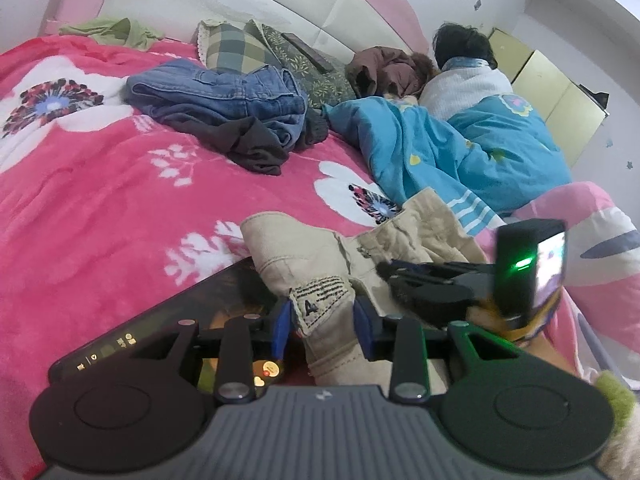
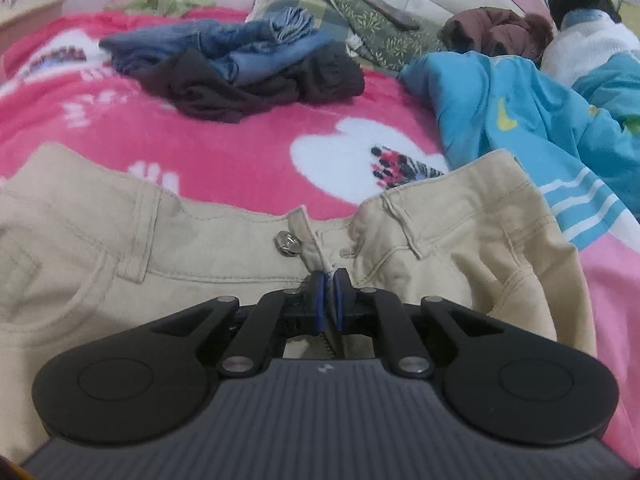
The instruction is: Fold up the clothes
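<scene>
Beige trousers (image 1: 360,248) lie on the pink floral blanket (image 1: 100,208) as we see, from the left wrist, the left gripper (image 1: 325,326) clamped on a labelled fold, and, from the right wrist, the right gripper (image 2: 329,292) pinching the fly edge beside the button (image 2: 286,242).

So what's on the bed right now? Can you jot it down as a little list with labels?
surface: pink flowered blanket
being handled: beige trousers, waistband toward the camera, metal button showing
right gripper: shut on trousers fabric by the fly
left gripper: jaws either side of a trousers fold with a label
waiting pile: blue jeans on a dark garment
also there: blue quilt, checked pillow, phone beside the left gripper
</scene>
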Demonstrator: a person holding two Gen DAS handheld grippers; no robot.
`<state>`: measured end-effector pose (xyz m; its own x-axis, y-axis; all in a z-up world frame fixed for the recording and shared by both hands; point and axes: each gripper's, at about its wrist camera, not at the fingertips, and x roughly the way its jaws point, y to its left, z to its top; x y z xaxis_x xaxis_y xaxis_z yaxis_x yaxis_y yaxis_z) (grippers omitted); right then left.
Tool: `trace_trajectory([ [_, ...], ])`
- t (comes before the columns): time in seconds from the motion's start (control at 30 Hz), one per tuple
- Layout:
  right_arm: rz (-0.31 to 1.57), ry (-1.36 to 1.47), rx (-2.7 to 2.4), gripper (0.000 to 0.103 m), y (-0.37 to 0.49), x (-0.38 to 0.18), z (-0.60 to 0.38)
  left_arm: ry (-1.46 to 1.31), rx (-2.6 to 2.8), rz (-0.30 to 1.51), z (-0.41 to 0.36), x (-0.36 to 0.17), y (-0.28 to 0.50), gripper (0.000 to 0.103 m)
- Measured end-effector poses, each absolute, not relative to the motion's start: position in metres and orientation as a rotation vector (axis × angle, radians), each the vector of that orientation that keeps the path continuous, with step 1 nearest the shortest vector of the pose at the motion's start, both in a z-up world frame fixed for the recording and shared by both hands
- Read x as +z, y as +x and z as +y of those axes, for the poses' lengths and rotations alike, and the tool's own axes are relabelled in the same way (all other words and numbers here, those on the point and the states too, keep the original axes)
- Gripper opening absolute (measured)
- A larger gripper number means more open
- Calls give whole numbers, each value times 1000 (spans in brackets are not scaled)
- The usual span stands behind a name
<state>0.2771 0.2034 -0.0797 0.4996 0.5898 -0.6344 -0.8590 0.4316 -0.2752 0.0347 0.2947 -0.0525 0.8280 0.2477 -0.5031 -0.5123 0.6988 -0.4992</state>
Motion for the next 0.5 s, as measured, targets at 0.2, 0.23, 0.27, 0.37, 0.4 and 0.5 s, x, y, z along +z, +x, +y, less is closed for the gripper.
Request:
trace_trajectory([
  [0.2,448,-352,941,54,294,-11,136,-665,438,411,294,-52,36,33],
  [0.23,456,-327,897,54,298,-5,122,-666,437,410,295,-52,36,32],
  [0.27,465,-301,852,54,302,2,107,-665,437,408,295,-52,36,32],
  [0.37,504,-227,730,54,304,17,60,-655,440,397,292,-50,36,30],
  [0.4,518,-200,700,54,299,21,41,-652,442,393,291,-50,36,30],
  [0.5,535,-104,632,54,263,35,-20,-643,449,382,290,-48,37,26],
])
